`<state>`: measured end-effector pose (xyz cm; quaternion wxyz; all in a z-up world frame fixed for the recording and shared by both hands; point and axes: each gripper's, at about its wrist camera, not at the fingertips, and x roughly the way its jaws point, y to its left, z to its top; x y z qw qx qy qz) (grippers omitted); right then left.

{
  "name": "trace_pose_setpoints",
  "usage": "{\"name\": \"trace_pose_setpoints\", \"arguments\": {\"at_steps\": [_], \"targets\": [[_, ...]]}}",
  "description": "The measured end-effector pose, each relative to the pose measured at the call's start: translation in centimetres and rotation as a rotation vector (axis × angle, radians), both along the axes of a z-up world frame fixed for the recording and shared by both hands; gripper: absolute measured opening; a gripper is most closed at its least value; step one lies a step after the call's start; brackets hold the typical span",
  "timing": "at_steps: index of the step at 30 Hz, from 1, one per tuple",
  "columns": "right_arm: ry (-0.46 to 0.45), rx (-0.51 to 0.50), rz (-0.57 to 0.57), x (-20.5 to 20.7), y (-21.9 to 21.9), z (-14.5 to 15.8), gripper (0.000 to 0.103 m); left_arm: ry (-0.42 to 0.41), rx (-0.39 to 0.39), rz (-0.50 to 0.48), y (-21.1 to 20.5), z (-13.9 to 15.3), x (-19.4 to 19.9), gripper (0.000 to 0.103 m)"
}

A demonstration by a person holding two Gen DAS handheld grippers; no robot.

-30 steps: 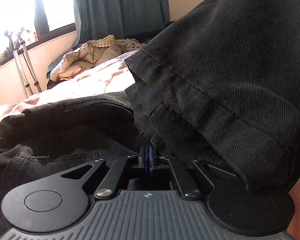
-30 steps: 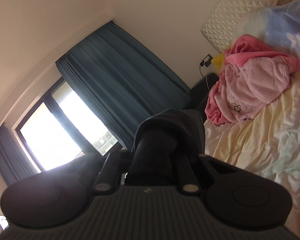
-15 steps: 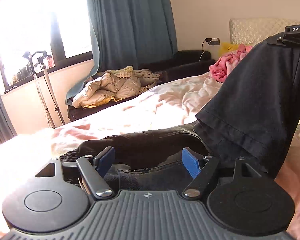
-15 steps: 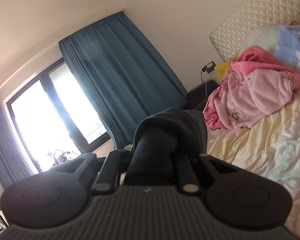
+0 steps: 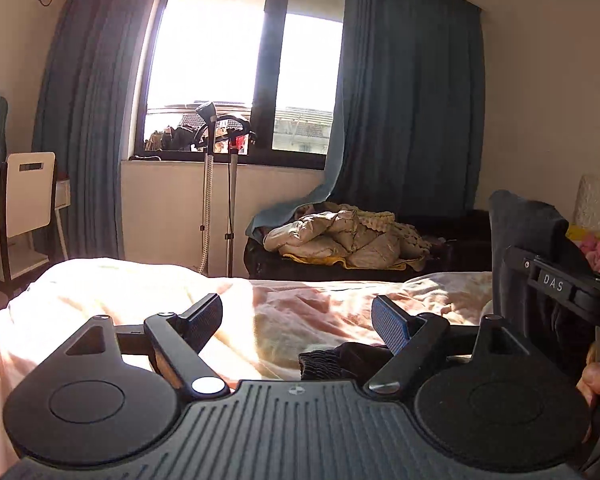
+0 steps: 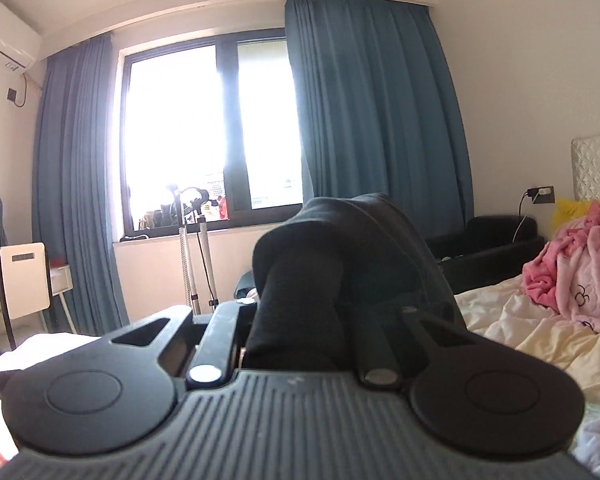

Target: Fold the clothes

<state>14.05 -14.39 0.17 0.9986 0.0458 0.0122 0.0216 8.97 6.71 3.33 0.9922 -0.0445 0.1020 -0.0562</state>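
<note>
Black trousers (image 6: 340, 264), teal curtains (image 6: 372, 120)

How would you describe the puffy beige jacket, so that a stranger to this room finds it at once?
Start at the large window and follow its right-hand blue curtain down to the low black sofa. The puffy beige jacket lies crumpled on the seat, the only pale, quilted thing against that dark upholstery.

One readable label: "DAS"

The white letters "DAS" stand on a small black plate (image 5: 553, 283) on the body of the right gripper (image 5: 568, 292), seen at the right edge of the left wrist view, in front of the dark trousers (image 5: 516, 232) it carries. A small round emblem on each gripper's ribbed housing is too small to read; nothing else is legible.
</note>
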Motion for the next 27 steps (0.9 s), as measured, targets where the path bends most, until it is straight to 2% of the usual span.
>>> {"name": "trace_pose_setpoints", "arguments": {"at_steps": [2, 4, 9, 11, 13, 15, 17, 19, 21, 25, 27], "targets": [[0.041, -0.049, 0.056, 1.5, 4.5, -1.9, 0.016, -0.031, -0.060, -0.003, 2.0, 0.4, -0.5, 0.085], [0.096, -0.090, 0.109, 2.6, 8.3, -4.5, 0.016, -0.058, -0.084, 0.004, 3.3, 0.2, -0.8, 0.086], [0.246, -0.255, 0.200, 4.6, 16.0, -12.6, 0.018, -0.021, -0.202, -0.009, 4.9, -1.1, 0.4, 0.086], [0.251, -0.299, 0.195, 4.6, 17.0, -13.9, 0.019, -0.009, -0.188, -0.017, 4.4, -1.6, 1.1, 0.086], [0.244, -0.302, 0.187, 4.3, 17.5, -13.3, 0.023, 0.003, -0.164, -0.022, 3.9, -2.0, 1.7, 0.086], [0.253, -0.291, 0.218, 4.3, 17.4, -12.6, 0.033, 0.017, -0.152, -0.030, 3.6, -2.3, 1.9, 0.086], [0.255, -0.283, 0.301, 3.6, 16.8, -11.9, 0.045, 0.038, -0.135, -0.036, 3.3, -2.7, 2.2, 0.086], [0.249, -0.301, 0.364, 2.4, 16.2, -11.3, 0.050, 0.059, -0.106, -0.042, 2.7, -3.1, 2.2, 0.086], [0.244, -0.297, 0.421, 0.9, 15.1, -10.5, 0.057, 0.060, -0.043, -0.064, 1.7, -3.4, 1.8, 0.086], [0.274, -0.247, 0.508, -2.2, 11.7, -8.5, 0.059, 0.054, 0.082, -0.124, -0.8, -3.9, 1.0, 0.086], [0.292, -0.255, 0.514, -3.8, 9.5, -7.4, 0.059, 0.085, 0.083, -0.133, -1.5, -4.2, 1.0, 0.086]]}}
